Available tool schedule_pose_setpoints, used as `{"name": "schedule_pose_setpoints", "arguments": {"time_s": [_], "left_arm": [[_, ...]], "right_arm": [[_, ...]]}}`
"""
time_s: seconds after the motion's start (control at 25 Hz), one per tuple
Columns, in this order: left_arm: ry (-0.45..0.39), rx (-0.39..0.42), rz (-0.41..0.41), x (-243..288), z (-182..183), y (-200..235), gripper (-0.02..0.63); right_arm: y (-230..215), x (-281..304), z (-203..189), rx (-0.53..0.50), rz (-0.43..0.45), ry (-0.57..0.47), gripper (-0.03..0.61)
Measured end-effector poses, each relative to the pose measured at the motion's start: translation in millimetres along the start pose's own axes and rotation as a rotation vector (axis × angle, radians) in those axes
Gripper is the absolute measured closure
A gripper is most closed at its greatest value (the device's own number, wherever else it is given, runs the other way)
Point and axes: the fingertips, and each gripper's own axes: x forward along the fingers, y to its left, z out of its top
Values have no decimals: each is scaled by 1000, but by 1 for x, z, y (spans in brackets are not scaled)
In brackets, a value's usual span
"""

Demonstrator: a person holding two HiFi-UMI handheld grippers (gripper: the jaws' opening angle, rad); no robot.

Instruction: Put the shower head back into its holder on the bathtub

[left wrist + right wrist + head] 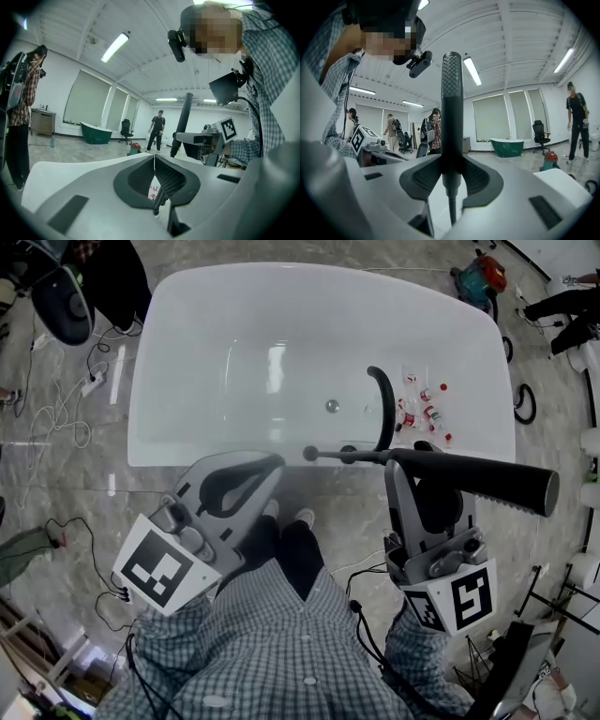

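Note:
The shower head [469, 476] is a long black wand lying level across the near rim of the white bathtub [187, 371]. My right gripper [396, 463] is shut on its thin stem; in the right gripper view the wand [451, 103] stands straight up between the pads. My left gripper [273, 464] is shut on nothing, its tip just short of the wand's thin end and over the tub's near rim. From the left gripper [153, 161] view the wand [182, 123] shows to the right. A curved black faucet [384, 401] rises from the tub's right rim. The holder is not clearly visible.
Several small red-and-white bottles [424, 409] lie on the tub's right ledge. Cables [56, 423] trail on the marble floor at left. A green and red machine [478, 279] sits beyond the tub. People stand around the room, and a green bathtub [96, 132] is far off.

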Motion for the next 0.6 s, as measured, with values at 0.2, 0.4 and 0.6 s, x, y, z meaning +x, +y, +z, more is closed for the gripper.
{"name": "schedule_pose_setpoints", "arguments": {"time_s": [0.2,0.4,0.6], "left_arm": [[-10,-5,2,4,-6,2,599],[-5,-8,9,7,-15,4,599],[-1,-32,11,9,-33,5,600]], "right_arm": [[2,5,-7,10,3,-4,443],[1,8,-22,18,11,15,443],[-1,9,-42,26,18,40,443]]}}
